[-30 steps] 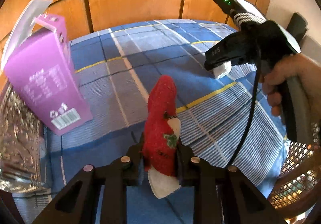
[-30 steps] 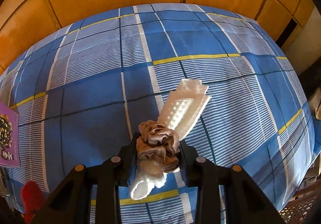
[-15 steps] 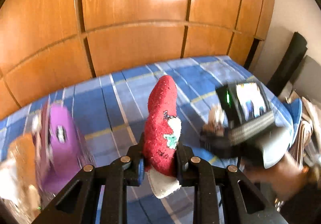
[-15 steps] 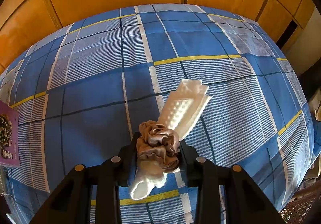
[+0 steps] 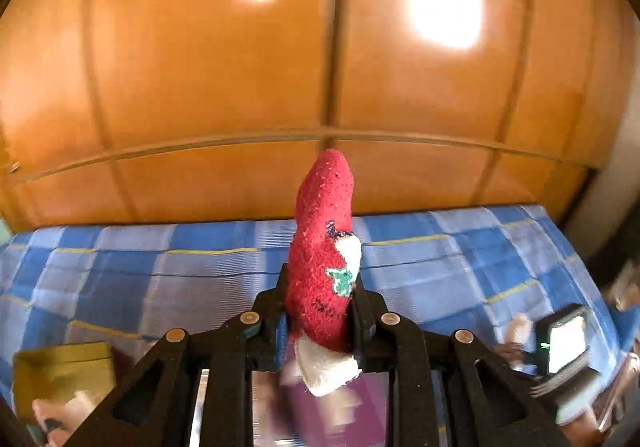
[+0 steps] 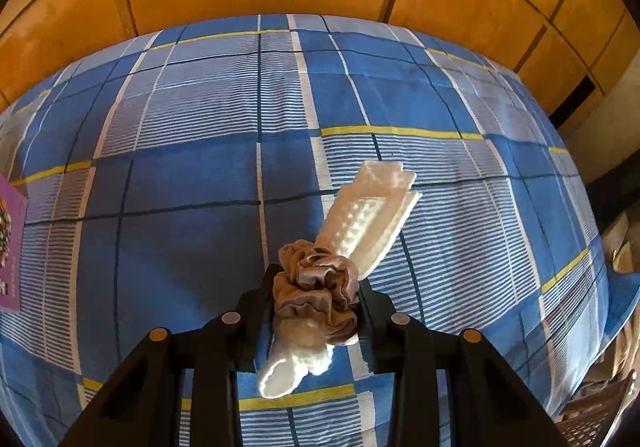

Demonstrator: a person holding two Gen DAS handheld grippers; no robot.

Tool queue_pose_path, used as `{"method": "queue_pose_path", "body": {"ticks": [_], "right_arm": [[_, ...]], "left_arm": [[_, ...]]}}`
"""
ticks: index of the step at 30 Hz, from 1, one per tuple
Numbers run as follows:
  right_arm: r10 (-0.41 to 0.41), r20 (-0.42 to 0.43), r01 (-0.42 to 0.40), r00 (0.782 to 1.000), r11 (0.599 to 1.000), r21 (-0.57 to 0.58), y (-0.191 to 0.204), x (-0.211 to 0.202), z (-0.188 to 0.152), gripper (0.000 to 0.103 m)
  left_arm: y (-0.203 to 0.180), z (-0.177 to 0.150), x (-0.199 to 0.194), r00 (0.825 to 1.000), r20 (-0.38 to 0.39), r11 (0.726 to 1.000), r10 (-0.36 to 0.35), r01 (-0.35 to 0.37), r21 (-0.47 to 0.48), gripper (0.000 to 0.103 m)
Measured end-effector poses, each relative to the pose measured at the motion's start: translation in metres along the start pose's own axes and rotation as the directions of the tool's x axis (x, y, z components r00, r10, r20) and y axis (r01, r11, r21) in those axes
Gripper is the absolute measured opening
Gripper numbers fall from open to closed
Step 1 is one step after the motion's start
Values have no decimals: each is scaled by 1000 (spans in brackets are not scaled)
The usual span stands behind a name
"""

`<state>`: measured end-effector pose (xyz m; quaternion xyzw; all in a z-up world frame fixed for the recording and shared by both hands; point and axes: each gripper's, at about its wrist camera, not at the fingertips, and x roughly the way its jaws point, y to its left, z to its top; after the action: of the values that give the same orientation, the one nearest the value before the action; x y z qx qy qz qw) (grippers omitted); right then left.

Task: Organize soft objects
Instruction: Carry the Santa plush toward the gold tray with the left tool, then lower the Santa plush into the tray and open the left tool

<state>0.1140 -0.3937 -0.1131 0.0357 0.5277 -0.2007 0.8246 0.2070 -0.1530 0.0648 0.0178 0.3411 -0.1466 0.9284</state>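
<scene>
Two soft bundles gripped above the blue plaid bedspread (image 6: 192,183).

The left gripper (image 5: 320,311) is clamped on a red sock (image 5: 324,247), held upright before the wooden panels (image 5: 240,67). The right gripper (image 6: 316,299) is clenched on a brown scrunchie (image 6: 316,287) – wrapped around a white folded cloth (image 6: 372,215) – over the bedspread.

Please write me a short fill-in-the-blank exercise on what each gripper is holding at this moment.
1. The left gripper is shut on a ____ sock with a white heel.
2. The right gripper pinches a brown ____ wrapped around a white folded cloth.
3. Under both lies a plaid bedsheet, mainly ____ with yellow lines.

Missing words: red; scrunchie; blue
</scene>
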Motion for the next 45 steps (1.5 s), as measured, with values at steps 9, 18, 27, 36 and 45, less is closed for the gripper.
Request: {"method": "queue_pose_path", "body": {"ticks": [9,18,27,36,45], "right_arm": [[-23,11,23,1000,999,-28,4,-1,-1,34],[-46,21,47,999,998,-48,11,-5,-4,34],[-44,34,46,998,996,-71,17,-9,-6,33],[108,53,-97,993,980,-173,41,-20,-12,33],[189,46,-171,981,950,-261,64,-28,-24,33]], "left_arm": [[82,-39,-35,990,39,988,132,-129,-89,24],[108,-101,-77,982,57,978,179,-171,-117,25],[121,-137,-103,976,69,973,207,-198,-116,25],[133,-151,-114,977,66,970,205,-193,-148,25],[142,-167,-124,975,50,965,219,-208,-160,25]]}}
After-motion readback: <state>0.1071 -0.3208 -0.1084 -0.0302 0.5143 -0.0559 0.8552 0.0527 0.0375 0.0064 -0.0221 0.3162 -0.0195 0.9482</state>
